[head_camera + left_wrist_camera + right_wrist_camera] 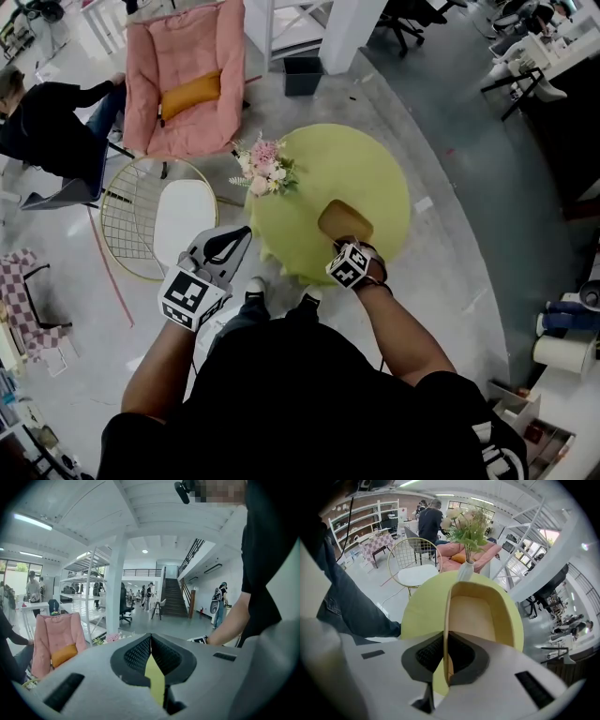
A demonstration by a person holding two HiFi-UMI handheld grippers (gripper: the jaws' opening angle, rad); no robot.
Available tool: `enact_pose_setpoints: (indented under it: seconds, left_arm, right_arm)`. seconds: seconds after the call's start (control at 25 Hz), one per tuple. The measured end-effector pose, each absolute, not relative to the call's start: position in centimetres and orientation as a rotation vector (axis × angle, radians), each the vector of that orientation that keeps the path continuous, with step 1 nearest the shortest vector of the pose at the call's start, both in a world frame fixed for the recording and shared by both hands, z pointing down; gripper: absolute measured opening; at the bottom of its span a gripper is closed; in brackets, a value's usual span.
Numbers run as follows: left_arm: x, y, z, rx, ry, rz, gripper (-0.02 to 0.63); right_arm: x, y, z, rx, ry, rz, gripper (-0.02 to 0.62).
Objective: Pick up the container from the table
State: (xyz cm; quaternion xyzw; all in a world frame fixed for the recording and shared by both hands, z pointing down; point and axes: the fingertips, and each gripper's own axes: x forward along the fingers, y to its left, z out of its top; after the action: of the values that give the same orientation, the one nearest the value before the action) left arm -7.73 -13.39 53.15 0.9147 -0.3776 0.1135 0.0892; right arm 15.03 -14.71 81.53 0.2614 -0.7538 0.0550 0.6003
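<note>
Grasp is looking done. The right gripper point(446, 656) is clamping its jaws on one thin side wall of the container point(471, 616), with the wall running edge-on between the pads. In the head view the container is sitting over the lower middle of the table point(375, 159), near the tabletop's lower edge. Can't tell if it's clear of the surface, so the lift is probably what's remaining. The left gripper point(151, 654) is idling at lower left of the head view, off the table, jaws together on nothing.

- **Table:** showing as round, matte yellow-green, smooth.
- **Container:** looking like pale wood; shallow tray, rounded corners, thin upright walls, empty.
- **Grippers:** showing light grey shells and black ribbed pads.
- **Flowers point(265, 171):** pink-white bunch standing at the table's upper-left edge.
</note>
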Motion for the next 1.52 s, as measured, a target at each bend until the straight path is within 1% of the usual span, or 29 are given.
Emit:
enact_pose_setpoints:
  seconds: [0.8,1.52]
  left_arm:
    - [-4.7,-14.2,52.0,2.75,-1.107,0.347,0.017]
    - [-4.2,-15.5,51.3,2.784,-1.123,0.319,0.017]
  right_arm:
    - [14.7,-13.4,77.7,0.558,-1.798,0.09,0.018]
    - [11.7,-15.1,69.0,0.572,-1.887,0.047,0.017]
